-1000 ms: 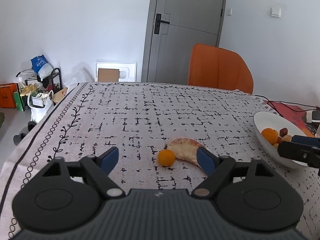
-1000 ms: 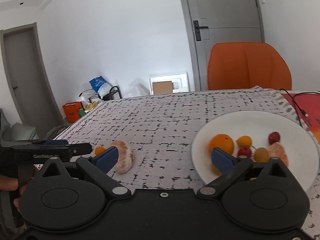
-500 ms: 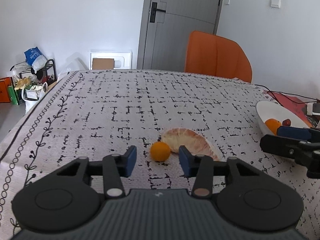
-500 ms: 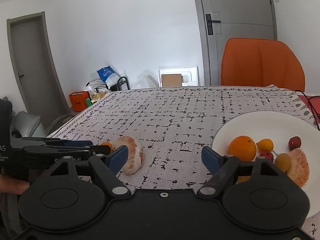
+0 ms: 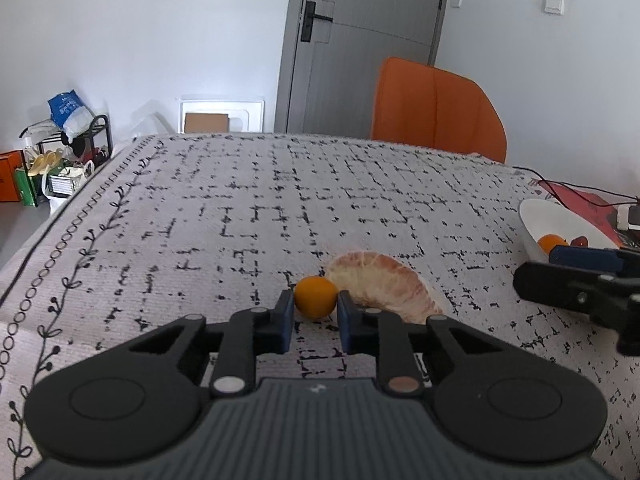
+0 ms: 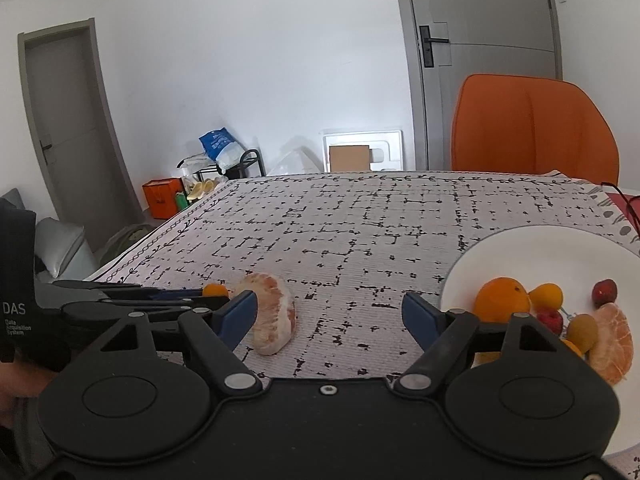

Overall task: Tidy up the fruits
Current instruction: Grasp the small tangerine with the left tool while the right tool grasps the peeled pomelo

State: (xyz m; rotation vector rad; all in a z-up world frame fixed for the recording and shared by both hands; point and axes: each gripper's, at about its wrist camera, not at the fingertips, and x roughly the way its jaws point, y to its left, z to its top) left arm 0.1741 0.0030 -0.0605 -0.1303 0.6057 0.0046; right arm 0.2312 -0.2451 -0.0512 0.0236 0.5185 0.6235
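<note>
Left gripper (image 5: 316, 322): nearest item in the left wrist view. Jaws closed on the kumquat (image 5: 315, 296), one blue pad at each side of it; the fruit sits at the very pad tips, resting on the worktop (image 5: 200, 208).

Kumquat: small, round, orange, no long axis to align with. It lies straight ahead of the left jaws, touching or just short of the pomelo wedge (image 5: 384, 288) on its right.

Pomelo wedge: peeled, pale pink, a crescent. Its long axis runs from beside the kumquat out to the near right in the left view. In the right wrist view it lies just beyond the left pad of the right gripper (image 6: 332, 316), off to the left of that gripper's centre line.

Right gripper: jaws wide but closing, nothing between them except bare cloth. Judged the nearer free tool for the wedge; it would need to swing left to straddle it across the short axis.

Plate (image 6: 540, 248): white, at the right of the worktop, well apart from kumquat and wedge. Already holds an orange (image 6: 502, 300), further small fruits and an orange segment piece.

Chair (image 6: 532, 128): orange, at the far edge.
</note>
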